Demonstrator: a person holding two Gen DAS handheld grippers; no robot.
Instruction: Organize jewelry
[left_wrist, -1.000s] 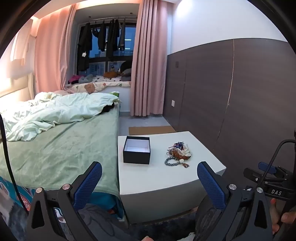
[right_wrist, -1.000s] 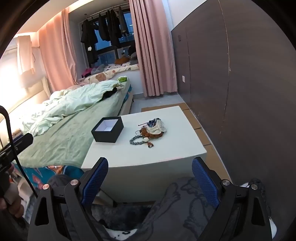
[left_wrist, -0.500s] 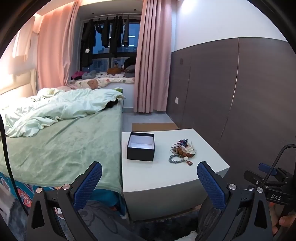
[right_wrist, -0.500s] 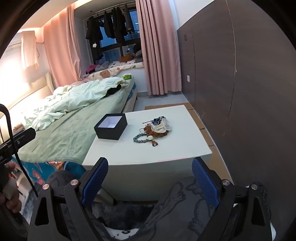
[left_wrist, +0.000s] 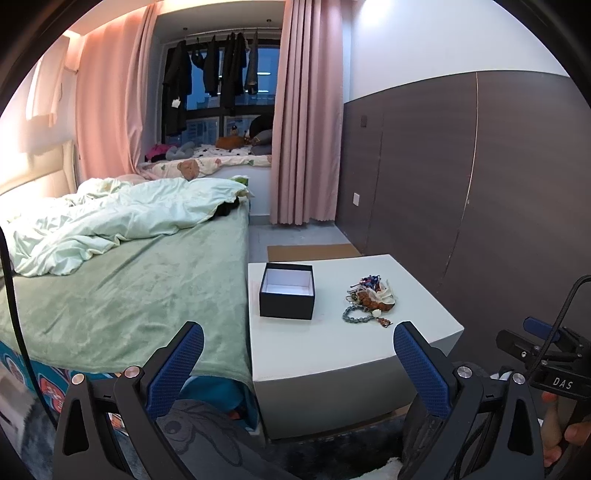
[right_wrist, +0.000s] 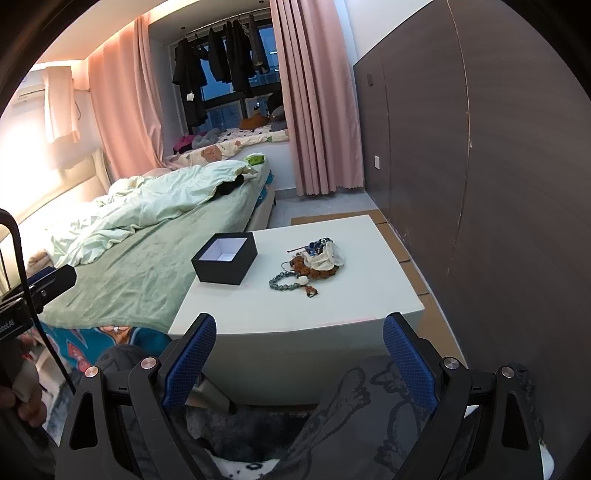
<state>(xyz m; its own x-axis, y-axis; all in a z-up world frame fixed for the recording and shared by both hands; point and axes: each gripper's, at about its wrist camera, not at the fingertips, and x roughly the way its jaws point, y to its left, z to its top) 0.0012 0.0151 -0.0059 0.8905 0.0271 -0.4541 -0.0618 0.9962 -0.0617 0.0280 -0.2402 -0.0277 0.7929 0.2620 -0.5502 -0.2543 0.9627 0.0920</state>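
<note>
On a low white table (left_wrist: 332, 354) (right_wrist: 354, 302) lies a heap of jewelry (left_wrist: 369, 297) (right_wrist: 314, 264): brown, blue and white pieces, with a grey-blue bead bracelet (left_wrist: 356, 314) (right_wrist: 286, 282) at its near edge. Left of the heap stands an open black box (left_wrist: 287, 295) (right_wrist: 225, 260) with a white inside and nothing visible in it. My left gripper (left_wrist: 295, 345) is open, held back from the table's near edge. My right gripper (right_wrist: 299, 336) is open too, with nothing between its fingers, also short of the table.
A bed (left_wrist: 122, 288) with a green cover and a rumpled pale duvet runs along the table's left side. A dark panelled wall (right_wrist: 480, 184) stands to the right. Pink curtains (left_wrist: 303, 129) and a window seat are at the back. A person's patterned trouser legs (right_wrist: 369, 424) show below the grippers.
Both views have shifted a little: the table and jewelry sit slightly farther right and higher in frame than a second ago. Nothing on the table moved; both grippers stayed open.
</note>
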